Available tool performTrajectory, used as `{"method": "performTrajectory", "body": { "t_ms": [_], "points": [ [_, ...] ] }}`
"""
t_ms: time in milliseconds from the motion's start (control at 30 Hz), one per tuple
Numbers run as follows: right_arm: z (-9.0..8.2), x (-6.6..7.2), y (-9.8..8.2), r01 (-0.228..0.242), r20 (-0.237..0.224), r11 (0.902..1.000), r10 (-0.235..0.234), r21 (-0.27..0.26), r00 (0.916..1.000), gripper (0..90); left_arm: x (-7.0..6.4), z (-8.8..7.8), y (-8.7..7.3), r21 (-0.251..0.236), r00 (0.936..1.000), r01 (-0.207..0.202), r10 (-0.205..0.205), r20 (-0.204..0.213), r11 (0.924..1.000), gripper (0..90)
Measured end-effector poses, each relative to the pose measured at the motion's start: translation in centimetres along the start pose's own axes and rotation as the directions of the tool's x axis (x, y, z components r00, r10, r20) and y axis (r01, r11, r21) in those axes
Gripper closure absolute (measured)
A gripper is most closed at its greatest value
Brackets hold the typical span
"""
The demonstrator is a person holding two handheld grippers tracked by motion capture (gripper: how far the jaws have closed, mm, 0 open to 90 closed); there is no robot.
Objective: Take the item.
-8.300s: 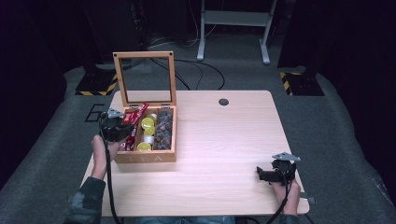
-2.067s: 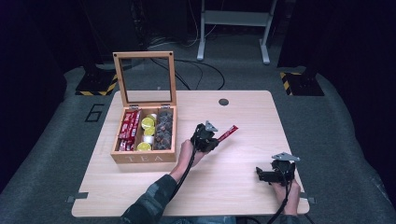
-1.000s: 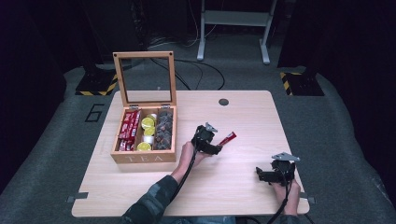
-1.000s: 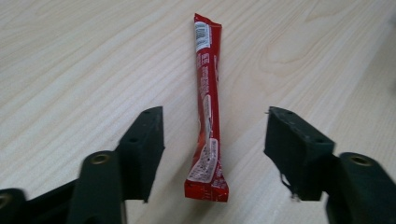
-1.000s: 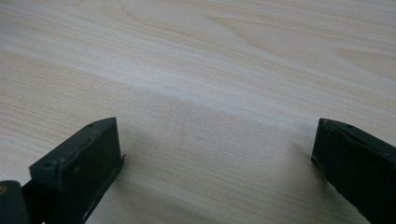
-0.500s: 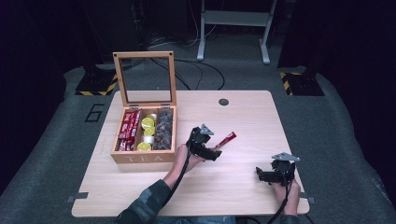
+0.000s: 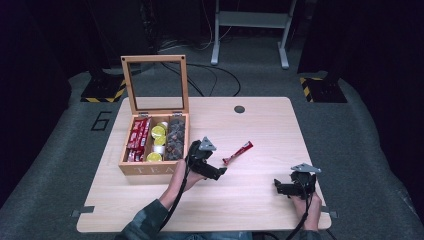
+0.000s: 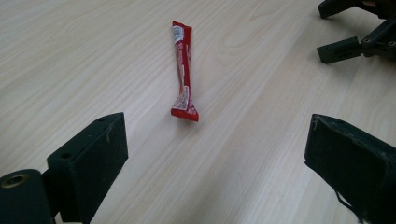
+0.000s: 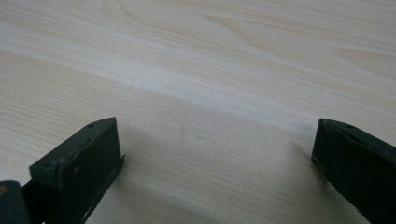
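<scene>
A red stick sachet [image 7: 238, 153] lies flat on the wooden table [image 7: 260, 125], right of the open wooden tea box [image 7: 150, 169]. My left gripper [image 7: 218, 173] hovers just short of it, down and to the left. In the left gripper view its jaws have just been opening and stand wide apart [image 8: 217, 140]; nothing is between them, and the sachet [image 8: 183, 70] rests on the table ahead. My right gripper [image 7: 280, 188] sits open near the table's front right edge, over bare wood [image 9: 215, 140]. It also appears at the top right of the left gripper view [image 8: 352, 42].
The tea box holds red sachets [image 7: 137, 140], yellow-lidded cups [image 7: 158, 132] and dark items [image 7: 176, 139]; its glass lid [image 7: 155, 82] stands upright. A round grommet [image 7: 239, 109] sits near the table's far edge. A metal stand [image 7: 250, 20] is on the floor behind.
My left gripper has let go of the red sachet, which now lies on the table. The gripper has drawn back to the left and lifted a little. The right gripper has stayed put.
</scene>
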State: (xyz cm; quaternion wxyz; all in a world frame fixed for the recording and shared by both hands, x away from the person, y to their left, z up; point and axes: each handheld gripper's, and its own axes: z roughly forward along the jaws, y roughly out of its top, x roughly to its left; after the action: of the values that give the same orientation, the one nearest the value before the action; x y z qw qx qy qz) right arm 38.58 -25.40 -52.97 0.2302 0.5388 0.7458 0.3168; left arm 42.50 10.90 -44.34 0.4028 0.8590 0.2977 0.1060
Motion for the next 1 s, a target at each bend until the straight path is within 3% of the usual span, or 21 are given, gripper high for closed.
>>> {"method": "performTrajectory", "body": {
  "t_ms": [267, 333, 567, 900, 1000],
  "points": [
    [0.0, 0.0, 0.0, -0.002, 0.001, 1.0000, 0.002, -0.001, 1.0000, 0.6, 0.1, -2.7, -1.2, -0.027, 0.9999, -0.002, 0.002, -0.015, 0.9996, 3.5],
    [0.0, 0.0, 0.0, -0.001, 0.001, 1.0000, 0.001, 0.000, 1.0000, 0.6, 0.4, -3.9, -1.9, -0.037, 0.9997, 0.002, -0.003, -0.025, 0.9993, 2.8],
    [0.0, 0.0, 0.0, -0.002, 0.002, 1.0000, 0.002, -0.001, 1.0000, 0.6, 1.1, -5.7, -3.5, -0.040, 0.9985, 0.010, -0.012, -0.053, 0.9992, 1.8],
    [0.0, 0.0, 0.0, -0.002, 0.002, 1.0000, 0.002, -0.001, 1.0000, 0.6, 2.7, -9.0, -6.6, -0.067, 0.9928, 0.060, -0.066, -0.100, 0.9960, 1.1],
    [0.0, 0.0, 0.0, -0.003, 0.002, 1.0000, 0.003, -0.001, 1.0000, 0.6, 3.4, -10.1, -8.4, -0.070, 0.9882, 0.086, -0.094, -0.121, 0.9939, 1.0]
  ]
}}
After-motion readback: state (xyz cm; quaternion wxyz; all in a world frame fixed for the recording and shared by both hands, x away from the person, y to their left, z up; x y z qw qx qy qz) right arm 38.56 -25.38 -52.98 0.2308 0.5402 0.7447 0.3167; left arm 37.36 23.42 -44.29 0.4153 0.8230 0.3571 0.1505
